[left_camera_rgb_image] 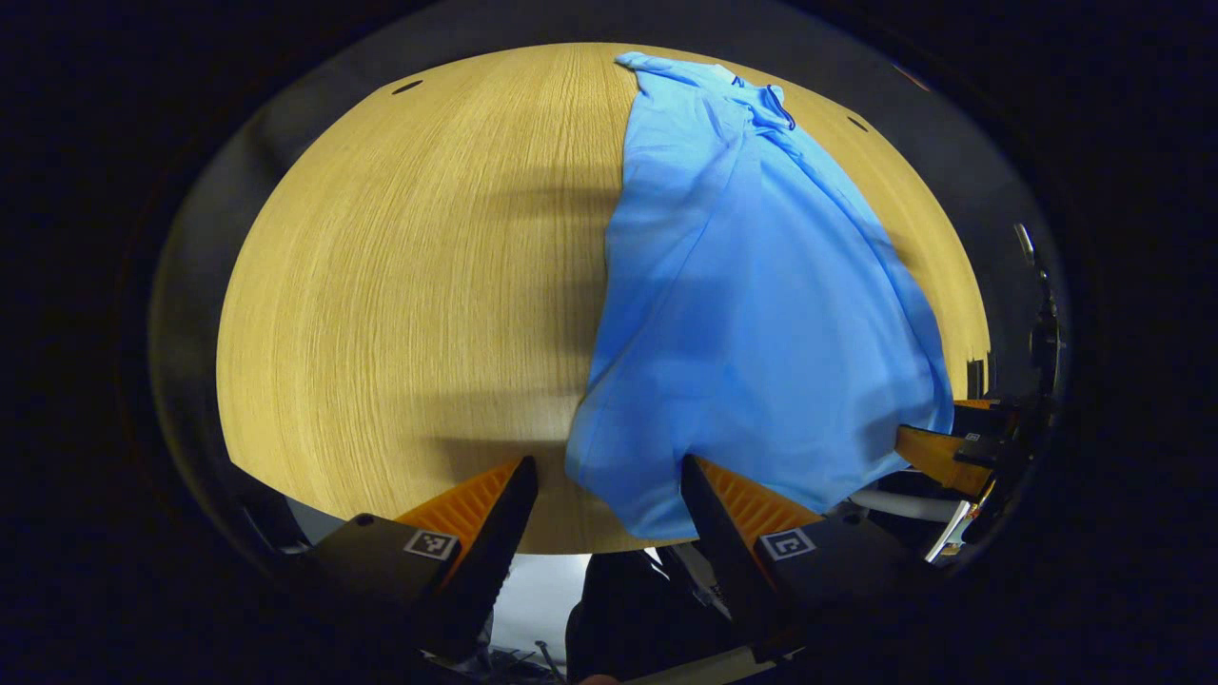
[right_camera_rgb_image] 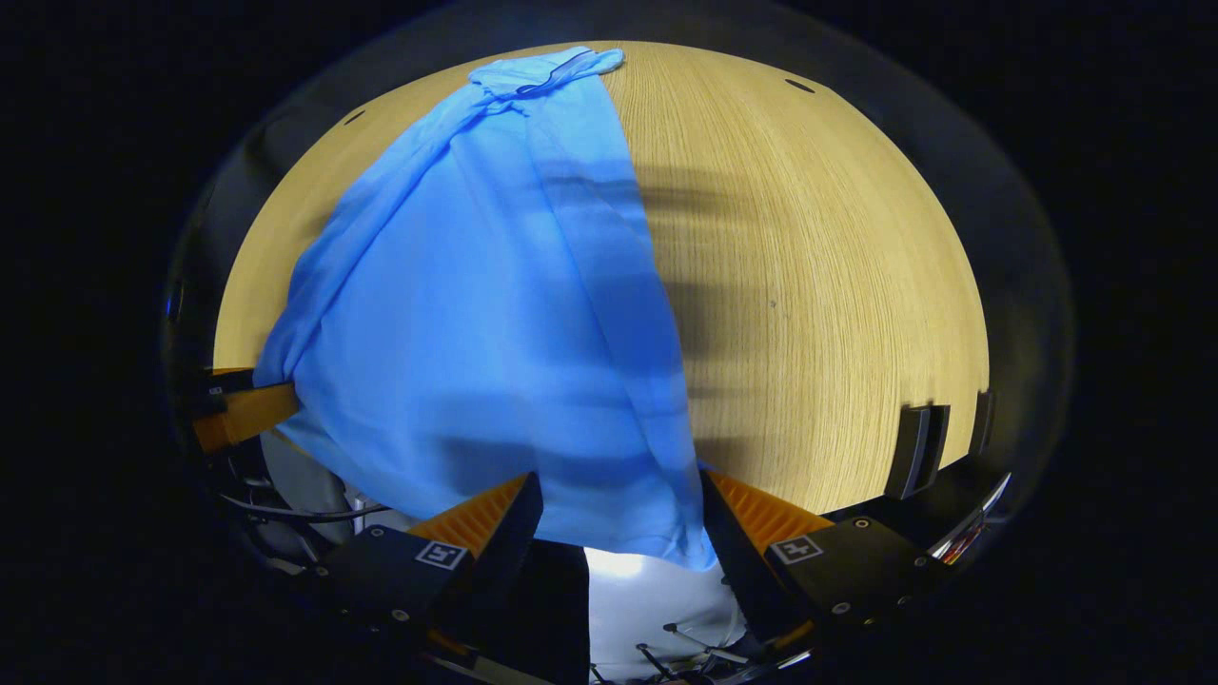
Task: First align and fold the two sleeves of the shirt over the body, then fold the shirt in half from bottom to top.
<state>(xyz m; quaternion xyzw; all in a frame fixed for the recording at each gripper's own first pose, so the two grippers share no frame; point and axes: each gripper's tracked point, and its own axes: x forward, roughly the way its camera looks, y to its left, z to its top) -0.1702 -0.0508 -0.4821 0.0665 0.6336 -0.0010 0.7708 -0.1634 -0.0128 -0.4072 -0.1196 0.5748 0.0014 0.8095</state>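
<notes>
Light wood-grain desk (left_camera_rgb_image: 400, 285) takes most of both views, grain running away from the cameras, a few soft shadow bands across it. Small dark slots near its far edge.

Blue shirt (left_camera_rgb_image: 752, 314) lies lengthwise on the desk, collar (left_camera_rgb_image: 766, 100) at the far end, hem at the near edge and hanging slightly over it. Sleeves look already folded in over the body: long diagonal folds run from the collar area down toward the hem in both views. Cloth is not flat, some ridges and bunching near the collar.

In the left gripper view the shirt sits right of centre; its near-left hem corner (left_camera_rgb_image: 638, 504) drops between the left gripper (left_camera_rgb_image: 609, 485) fingers. Jaws stand wide, the right-hand finger (left_camera_rgb_image: 737, 504) is touching or just beside the hem edge, the left-hand one is clear of the cloth over bare desk. Not clamped on anything as far as I can see.

In the right gripper view the shirt (right_camera_rgb_image: 476, 333) sits left of centre; its near-right hem corner (right_camera_rgb_image: 666, 533) hangs between the right gripper (right_camera_rgb_image: 618, 504) fingers. Jaws also wide, cloth overlapping both inner finger edges, no visible pinch.

Each view also catches the other gripper at the far hem corner: at the right margin in the left gripper view, at the left margin in the right gripper view; can't tell its jaw state from there.
</notes>
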